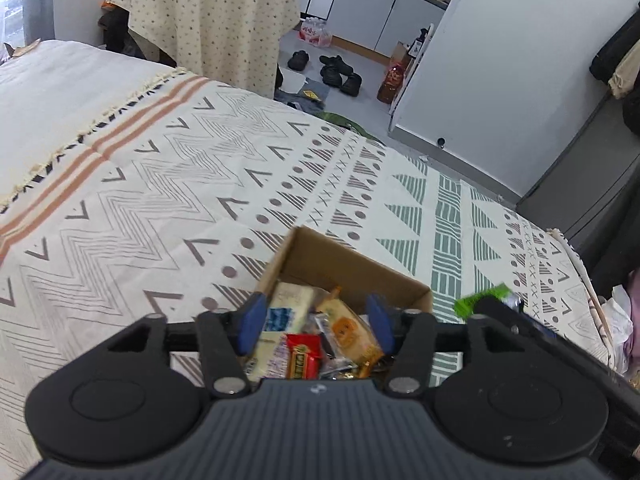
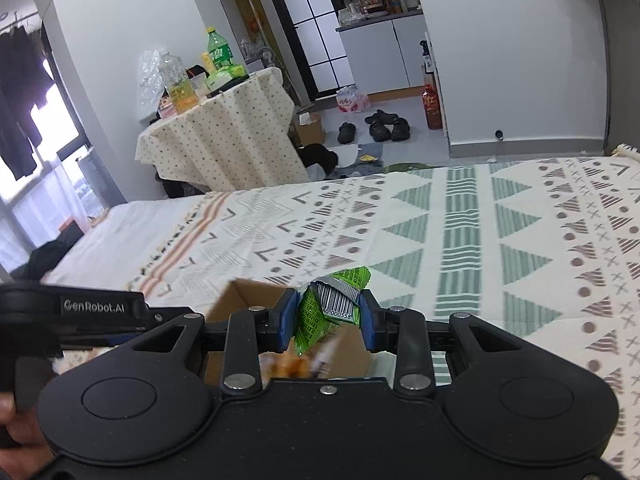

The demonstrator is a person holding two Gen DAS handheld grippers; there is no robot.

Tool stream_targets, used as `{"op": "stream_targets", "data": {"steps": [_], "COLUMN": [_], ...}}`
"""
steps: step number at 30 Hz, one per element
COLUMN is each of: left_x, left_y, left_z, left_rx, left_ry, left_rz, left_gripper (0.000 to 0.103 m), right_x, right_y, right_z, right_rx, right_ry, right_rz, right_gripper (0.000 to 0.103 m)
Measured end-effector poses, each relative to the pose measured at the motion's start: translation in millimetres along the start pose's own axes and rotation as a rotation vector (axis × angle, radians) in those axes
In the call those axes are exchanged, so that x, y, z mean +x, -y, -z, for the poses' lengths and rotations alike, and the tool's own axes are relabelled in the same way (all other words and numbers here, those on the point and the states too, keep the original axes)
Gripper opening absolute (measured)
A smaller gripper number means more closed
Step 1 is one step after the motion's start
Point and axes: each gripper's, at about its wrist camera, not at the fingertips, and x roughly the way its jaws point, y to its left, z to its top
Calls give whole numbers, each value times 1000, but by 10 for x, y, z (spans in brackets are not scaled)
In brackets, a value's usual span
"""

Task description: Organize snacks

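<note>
An open cardboard box [image 1: 352,268] sits on the patterned bedspread [image 1: 168,184] and holds several snack packets, among them a pale packet [image 1: 288,304], a red packet [image 1: 304,354] and an orange-printed one [image 1: 348,330]. My left gripper [image 1: 316,322] hangs open and empty just above the box's contents. My right gripper [image 2: 326,316] is shut on a green snack packet [image 2: 328,304] and holds it above the box [image 2: 240,304]. In the left wrist view, the green packet [image 1: 482,300] and the right gripper show blurred to the right of the box.
The bedspread [image 2: 480,232] stretches wide around the box. Beyond the bed stand a cloth-covered round table [image 2: 224,136] with bottles, shoes [image 2: 384,126] on the floor, and a white wall [image 1: 500,80]. A dark cabinet [image 1: 592,184] stands right of the bed.
</note>
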Motion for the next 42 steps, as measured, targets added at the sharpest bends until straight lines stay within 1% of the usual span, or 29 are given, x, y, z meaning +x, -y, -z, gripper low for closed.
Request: {"op": "stream_targets", "data": {"steps": [2, 5, 6, 7, 9, 11, 13, 16, 24, 27, 30, 35, 39, 42], "left_x": [-63, -151, -170, -193, -245, -318, -393, -498, -892, -1042, -1195, -1464, -1650, -1779], "left_y": [-52, -131, -150, -168, -197, -225, -248, -248, -229, -212, -166, -68, 21, 74], "left_z": [-34, -62, -66, -66, -57, -43, -33, -7, 95, 154, 220, 374, 531, 646], "left_rx": [-1, -9, -11, -10, -6, -6, -6, 10, 41, 53, 76, 122, 164, 184], "left_ry": [7, 2, -6, -16, -27, -28, -30, -37, -10, 5, 22, 57, 65, 65], "left_rz": [-6, -16, -18, -18, -17, -16, -5, 7, 44, 51, 64, 87, 101, 115], "left_gripper": [74, 85, 86, 87, 88, 94, 96, 103, 103, 103, 103, 103, 103, 103], "right_x": [24, 49, 53, 52, -12, -102, -204, -381, -784, -941, -1122, -1428, -1702, -1903], "right_y": [-97, -230, -251, -268, -283, -300, -290, -286, -326, -348, -352, -341, -316, -287], "right_z": [-67, -181, -223, -261, -310, -338, -336, -304, -192, -170, -126, -31, 55, 119], "right_rx": [10, 25, 39, 52, 62, 59, 68, 68, 64, 68, 67, 73, 78, 80], "right_ry": [1, 10, 12, 17, 31, 35, 25, 19, -14, -12, -1, 12, 32, 49], "right_rz": [-19, -39, -44, -50, -33, -6, 9, 35, 70, 76, 79, 88, 101, 107], "right_gripper": [32, 37, 44, 54, 62, 63, 63, 64, 69, 77, 79, 85, 95, 101]}}
